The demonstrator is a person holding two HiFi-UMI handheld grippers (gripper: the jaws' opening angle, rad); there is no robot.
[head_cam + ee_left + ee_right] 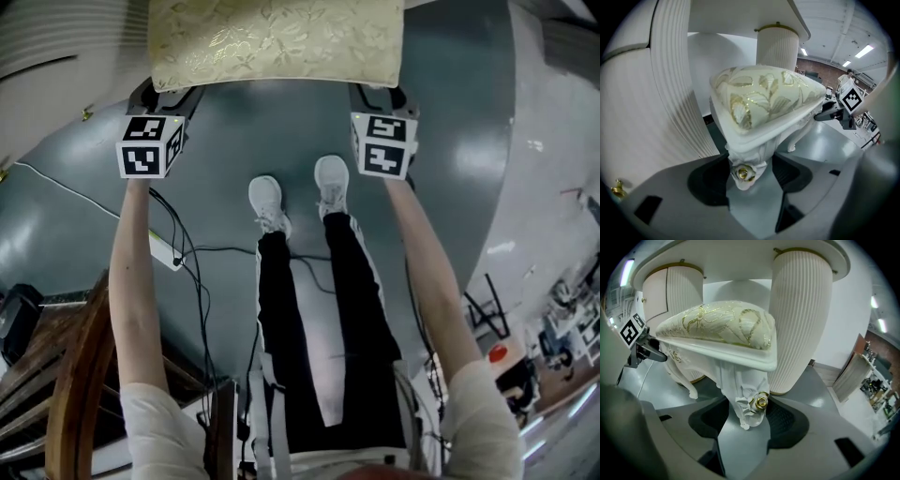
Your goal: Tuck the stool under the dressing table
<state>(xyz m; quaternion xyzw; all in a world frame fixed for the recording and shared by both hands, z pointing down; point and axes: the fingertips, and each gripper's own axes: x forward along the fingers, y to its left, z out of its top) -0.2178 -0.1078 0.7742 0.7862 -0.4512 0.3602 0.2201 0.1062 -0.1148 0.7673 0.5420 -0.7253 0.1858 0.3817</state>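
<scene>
grip: left hand-held gripper (750, 176) and right hand-held gripper (747, 420) clamp cream-cushioned white stool (272, 42); tuck under fluted white dressing table (801, 319) likely pending.

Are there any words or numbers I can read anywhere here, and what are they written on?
No words, numbers or brand names can be read in any view.
Left marker cube: black-and-white square patterns only, no letters.
Right marker cube: the same kind of pattern, no letters.
Stool: gold leaf decoration on the cushion, no writing.

One stool (277, 42), one dressing table (801, 319), two claws (750, 178) (749, 420).
</scene>
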